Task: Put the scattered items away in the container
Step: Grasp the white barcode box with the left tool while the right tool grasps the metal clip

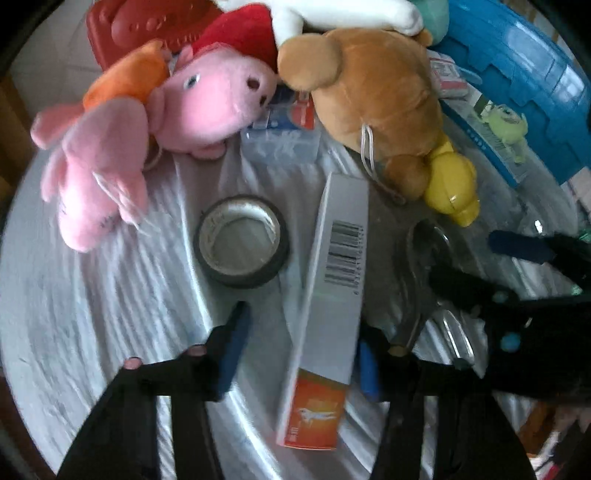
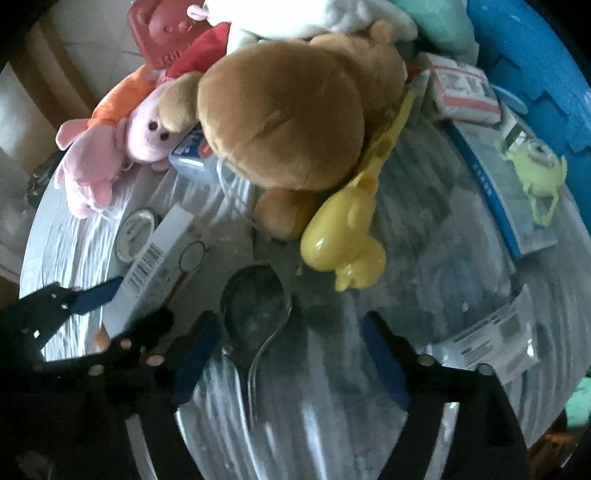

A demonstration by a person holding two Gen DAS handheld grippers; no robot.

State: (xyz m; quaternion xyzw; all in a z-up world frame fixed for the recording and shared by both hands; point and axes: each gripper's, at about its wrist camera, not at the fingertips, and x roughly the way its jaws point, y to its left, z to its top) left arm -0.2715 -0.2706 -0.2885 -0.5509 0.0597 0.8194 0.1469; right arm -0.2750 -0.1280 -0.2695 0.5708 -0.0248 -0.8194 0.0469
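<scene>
The left hand-held gripper stands with its blue-padded fingers apart on either side of the long white carton, whose orange end points back toward the camera; whether the pads touch the carton cannot be told. The right hand-held gripper is likewise spread wide, its fingers either side of a metal spoon that lies on the silvery, rippled surface just beside the carton's barcode end. On the far side of the carton from the spoon sits a roll of dark tape, lying flat. Beyond the carton, a brown plush bear lies on its side, with a yellow plastic toy touching its lower end. Left of the bear and past the tape, a pink plush pig rests against a pink and orange plush, and a clear plastic box sits between pig and bear. A red plastic case lies behind the pig. The blue container stands well beyond the carton, right of the bear, with a green one-eyed figure on its packaging card near it.
</scene>
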